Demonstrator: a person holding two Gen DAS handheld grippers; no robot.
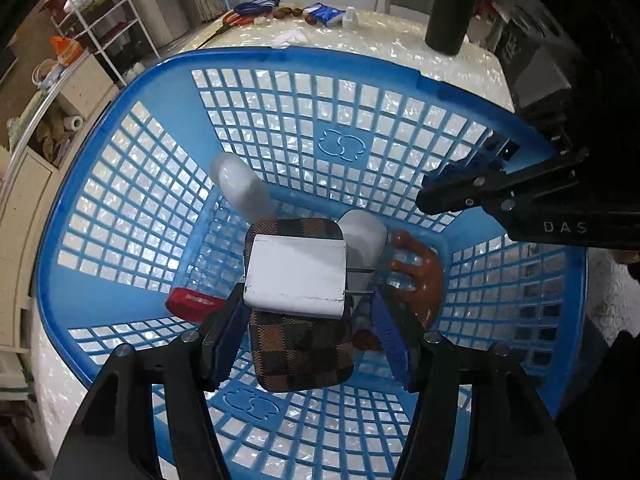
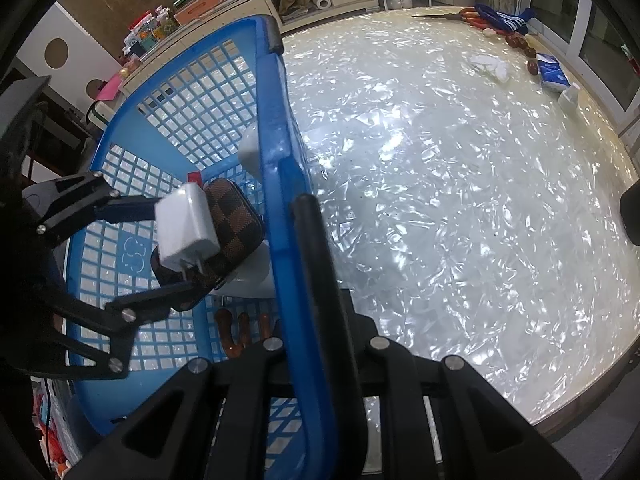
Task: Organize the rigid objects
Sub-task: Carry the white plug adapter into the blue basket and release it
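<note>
A blue lattice basket point(image 1: 132, 92) stands on the pearly white table point(image 2: 440, 200). My left gripper point(image 1: 308, 300) hangs inside it, shut on a white plug charger point(image 1: 296, 272) that it grips end to end, prongs toward the right pad. In the right wrist view the left gripper point(image 2: 176, 246) holds the charger point(image 2: 186, 228) just above a brown checkered case point(image 2: 236, 220). The case point(image 1: 304, 352) lies on the basket floor beneath it. My right gripper point(image 2: 292, 208) is shut on the basket rim point(image 2: 280, 152), and it shows as the right gripper point(image 1: 436, 192) on the right wall.
Also in the basket are two white bottles point(image 1: 240, 192), a brown claw clip point(image 1: 420, 276) and a small red item point(image 1: 192, 304). Scissors point(image 2: 468, 16), a blue knit piece point(image 2: 508, 20) and a tissue pack point(image 2: 554, 74) line the table's far edge. A black cylinder point(image 1: 448, 8) stands nearby.
</note>
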